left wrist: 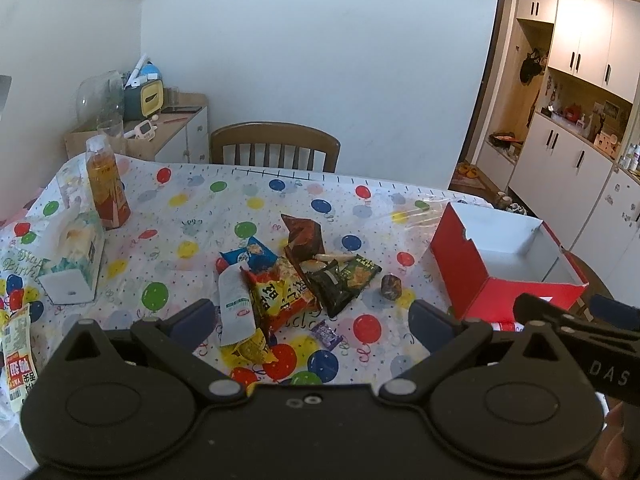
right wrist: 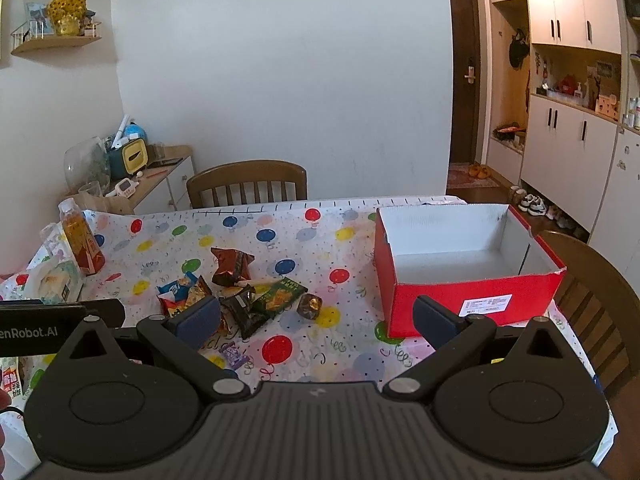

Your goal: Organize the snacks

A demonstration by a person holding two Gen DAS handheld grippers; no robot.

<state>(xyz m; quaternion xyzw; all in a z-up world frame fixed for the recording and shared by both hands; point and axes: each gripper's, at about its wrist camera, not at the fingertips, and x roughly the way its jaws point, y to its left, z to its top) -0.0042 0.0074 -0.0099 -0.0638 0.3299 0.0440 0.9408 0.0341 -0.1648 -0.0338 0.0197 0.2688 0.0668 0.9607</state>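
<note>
A: Where do the snacks sit?

B: A heap of snack packets (left wrist: 288,280) lies in the middle of the table (left wrist: 224,208), on the balloon-print cloth. A blue packet (left wrist: 248,255) is at its left edge, a brown foil pouch (left wrist: 304,236) stands at the back, and a dark green packet (left wrist: 360,273) is on its right side. A long white sachet (left wrist: 236,304) lies across the near left of the heap.

A: Anything apart from the heap?

B: A brown wrapped sweet (left wrist: 391,286) lies just right of it, and a small purple sweet (left wrist: 326,334) sits nearer the camera, both loose on the cloth.

A: And the box?

B: The red box (right wrist: 472,300) stands open at the table's right side, well apart from the heap. Its white inside (right wrist: 456,260) holds nothing.

A: The tongs?

B: The left gripper (left wrist: 312,322) hovers above the near side of the heap, fingers spread wide, gripping nothing. The right gripper (right wrist: 316,320) is likewise spread wide and bare, with the box's near corner showing between its fingers.

A: What else is on the table?

B: An orange drink bottle (left wrist: 106,184) stands at the far left, with a tissue box (left wrist: 74,256) just in front of it. A wooden chair (left wrist: 276,146) is behind the table.
</note>
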